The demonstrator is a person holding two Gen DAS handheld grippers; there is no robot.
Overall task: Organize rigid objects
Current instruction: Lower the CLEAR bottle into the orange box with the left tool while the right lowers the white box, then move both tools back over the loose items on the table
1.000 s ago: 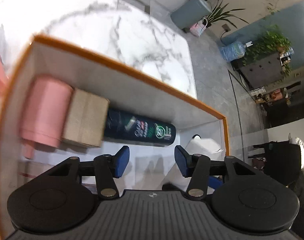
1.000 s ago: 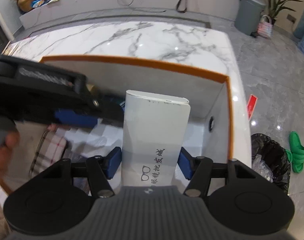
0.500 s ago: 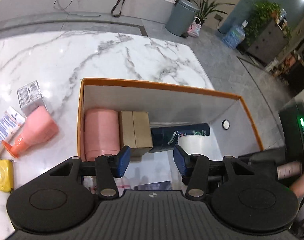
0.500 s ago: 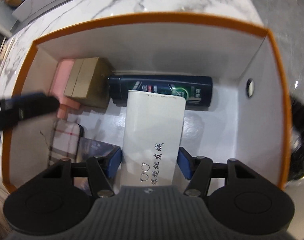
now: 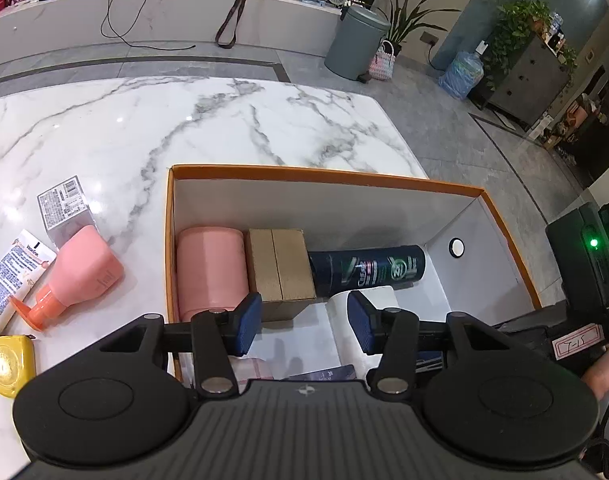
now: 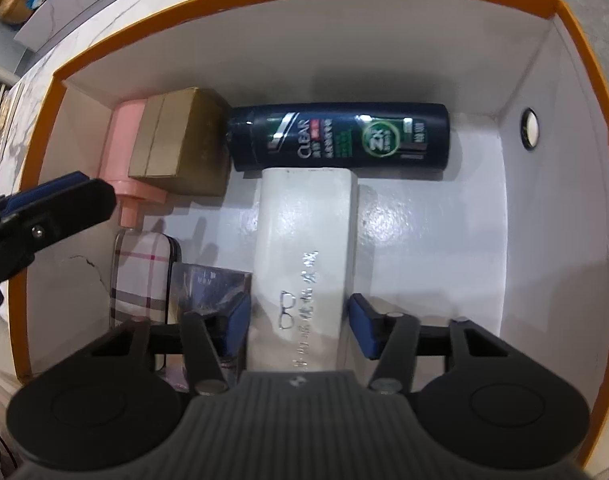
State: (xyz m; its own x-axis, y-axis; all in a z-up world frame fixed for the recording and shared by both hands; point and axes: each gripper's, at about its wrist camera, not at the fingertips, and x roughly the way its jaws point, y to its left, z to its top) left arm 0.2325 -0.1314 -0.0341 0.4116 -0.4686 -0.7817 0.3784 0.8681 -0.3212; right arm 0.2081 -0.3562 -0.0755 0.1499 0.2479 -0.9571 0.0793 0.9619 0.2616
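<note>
An orange-rimmed white box [image 5: 324, 174] sits on the marble table [image 5: 208, 120]. It holds a pink bottle [image 5: 210, 268], a brown carton [image 5: 280, 270], a dark Clear shampoo bottle [image 6: 340, 136], a plaid case [image 6: 138, 276] and a dark flat packet [image 6: 208, 286]. My right gripper [image 6: 298, 326] is low inside the box with a white glasses case [image 6: 304, 248] between its fingers; the case lies on the box floor, its far end at the shampoo bottle. The right pad stands slightly off the case. My left gripper [image 5: 302, 322] is open and empty above the box's near side.
On the table left of the box lie a pink pump bottle [image 5: 76, 276], a small printed box [image 5: 62, 204], a Vaseline tube [image 5: 12, 272] and a yellow tape measure [image 5: 8, 362]. The table's right edge drops to the floor beside the box.
My right gripper went down into the box and set the white glasses case on the floor against the shampoo bottle, and its jaws have loosened. My left gripper pulled back and up from the box.
</note>
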